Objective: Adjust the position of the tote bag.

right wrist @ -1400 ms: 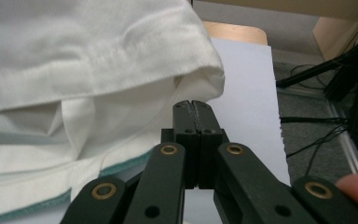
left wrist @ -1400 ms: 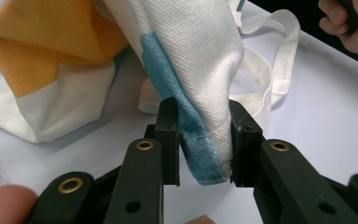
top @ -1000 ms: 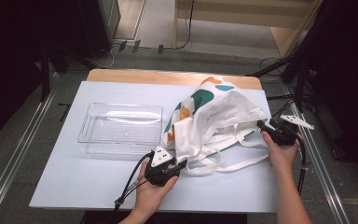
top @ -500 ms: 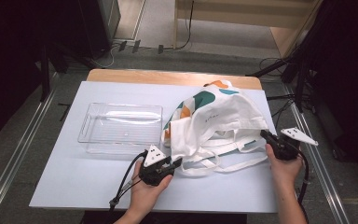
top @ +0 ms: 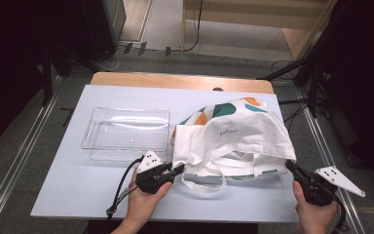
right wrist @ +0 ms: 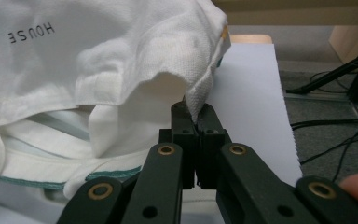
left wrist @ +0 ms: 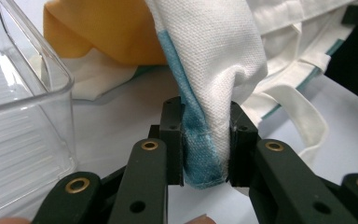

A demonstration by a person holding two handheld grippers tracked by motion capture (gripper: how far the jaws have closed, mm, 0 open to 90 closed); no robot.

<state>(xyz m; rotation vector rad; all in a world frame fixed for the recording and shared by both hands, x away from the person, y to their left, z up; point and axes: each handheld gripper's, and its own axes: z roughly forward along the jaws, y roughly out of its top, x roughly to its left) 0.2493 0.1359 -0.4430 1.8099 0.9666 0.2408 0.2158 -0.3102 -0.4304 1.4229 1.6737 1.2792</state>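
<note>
A white tote bag [top: 233,136] with orange and teal patches lies crumpled on the pale table [top: 68,195]. At the bag's near left corner, my left gripper [top: 177,169] is shut on a fold of it. In the left gripper view the jaws [left wrist: 206,140] pinch white cloth with a blue-green hem [left wrist: 200,140]. My right gripper [top: 291,166] holds the bag's near right edge. Its jaws [right wrist: 196,119] are shut tight on the thin cloth edge [right wrist: 200,93], with the word HOUSE printed farther up the bag. The bag's straps [top: 209,178] hang loose between the two grippers.
A clear plastic box [top: 126,134] stands just left of the bag, close to my left gripper. A wooden strip [top: 175,80] runs along the table's far edge. Cables and dark stands [top: 316,83] lie beyond the table's right side. A cable [top: 121,187] trails from the left gripper.
My right gripper has drawn back toward the near right corner of the table with the bag's edge in it, stretching the bag out flatter. The left gripper shifted slightly, still holding its fold.
</note>
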